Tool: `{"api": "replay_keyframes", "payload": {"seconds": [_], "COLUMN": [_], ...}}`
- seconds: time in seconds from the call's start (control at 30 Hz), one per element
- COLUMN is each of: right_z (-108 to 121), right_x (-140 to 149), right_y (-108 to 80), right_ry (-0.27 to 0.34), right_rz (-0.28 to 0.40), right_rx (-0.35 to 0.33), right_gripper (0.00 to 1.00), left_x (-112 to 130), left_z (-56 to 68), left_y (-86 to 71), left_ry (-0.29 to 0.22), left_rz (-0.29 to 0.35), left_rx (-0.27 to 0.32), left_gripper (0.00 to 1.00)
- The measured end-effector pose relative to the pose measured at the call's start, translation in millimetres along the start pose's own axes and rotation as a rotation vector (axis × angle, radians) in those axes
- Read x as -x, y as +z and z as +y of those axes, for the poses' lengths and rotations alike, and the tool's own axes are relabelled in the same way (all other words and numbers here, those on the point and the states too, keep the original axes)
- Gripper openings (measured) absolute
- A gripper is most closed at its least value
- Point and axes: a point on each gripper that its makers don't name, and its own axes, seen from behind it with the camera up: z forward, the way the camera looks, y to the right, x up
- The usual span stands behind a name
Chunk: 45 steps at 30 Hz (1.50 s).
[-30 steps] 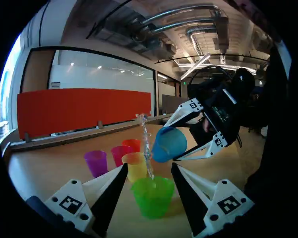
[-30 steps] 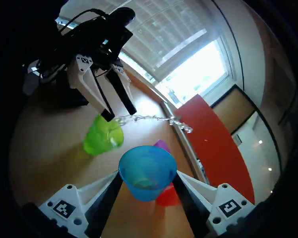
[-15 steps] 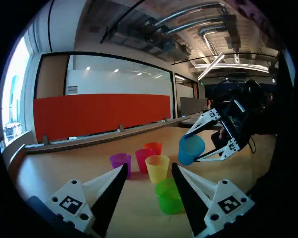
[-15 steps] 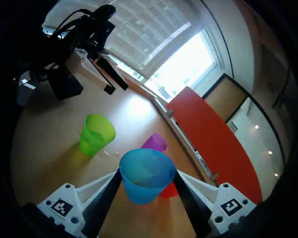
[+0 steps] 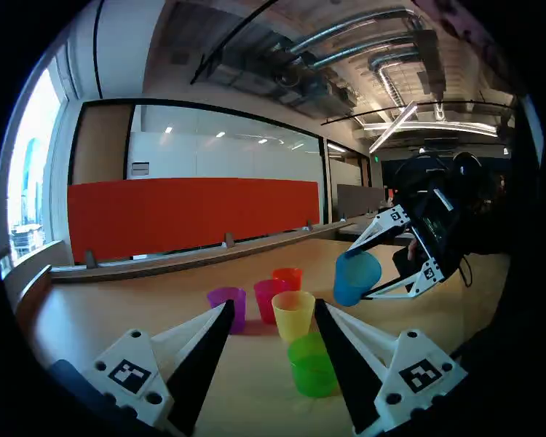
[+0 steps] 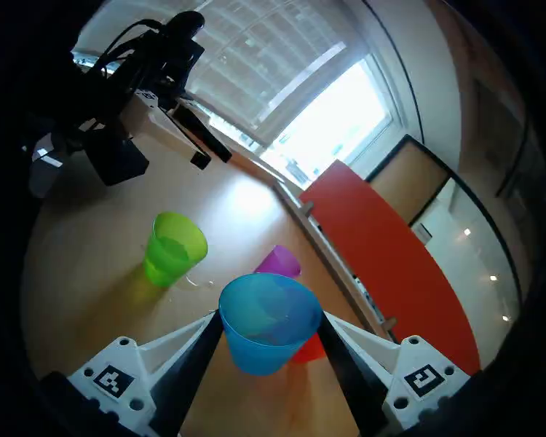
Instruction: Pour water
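Where the counter starts at the left, a purple cup stands first. Next come a pink cup, a red cup behind it, and a yellow cup. Low in the left gripper view, the left tongs are spread and empty. A green cup stands just ahead, partly behind one finger. Farther right, the right tongs pinch the blue cup on both sides, holding it clear of the counter and nearly upright.
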Motion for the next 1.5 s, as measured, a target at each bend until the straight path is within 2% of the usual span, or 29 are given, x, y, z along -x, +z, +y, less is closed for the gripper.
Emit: {"api": "replay_keyframes", "payload": {"seconds": [0.2, 0.4, 0.53, 0.7, 0.87, 1.0, 1.5], "right_z": [-1.5, 1.5, 9.0, 19.3, 17.3, 13.2, -7.4], "right_x": [5.9, 13.8, 23.6, 41.9, 63.6, 80.1, 111.4], "right_y": [-0.8, -3.3, -5.1, -9.7, -13.9, -14.3, -11.4], "right_ry": [0.020, 0.103, 0.200, 0.370, 0.531, 0.605, 0.629], "right_rz": [-0.015, -0.022, -0.041, -0.076, -0.125, -0.164, -0.256], "right_rx": [0.000, -0.003, -0.002, -0.004, -0.040, -0.060, -0.101], "right_gripper": [0.94, 0.94, 0.94, 0.94, 0.95, 0.95, 0.94], "left_x": [-4.9, -8.1, -13.8, -19.5, -20.7, -20.7, -14.7], "left_z": [-0.9, -5.2, -9.2, -12.8, -12.6, -12.3, -11.0], "left_y": [-0.1, 0.4, 0.0, -2.6, -3.2, -2.4, -0.9], "left_ry": [0.000, 0.018, 0.025, 0.036, 0.043, 0.044, 0.040], "left_rz": [0.007, 0.007, 0.015, 0.020, 0.017, 0.014, -0.005], "left_rx": [-0.010, -0.028, -0.045, -0.068, -0.075, -0.077, -0.079], "left_gripper": [0.81, 0.81, 0.81, 0.81, 0.81, 0.81, 0.81]}}
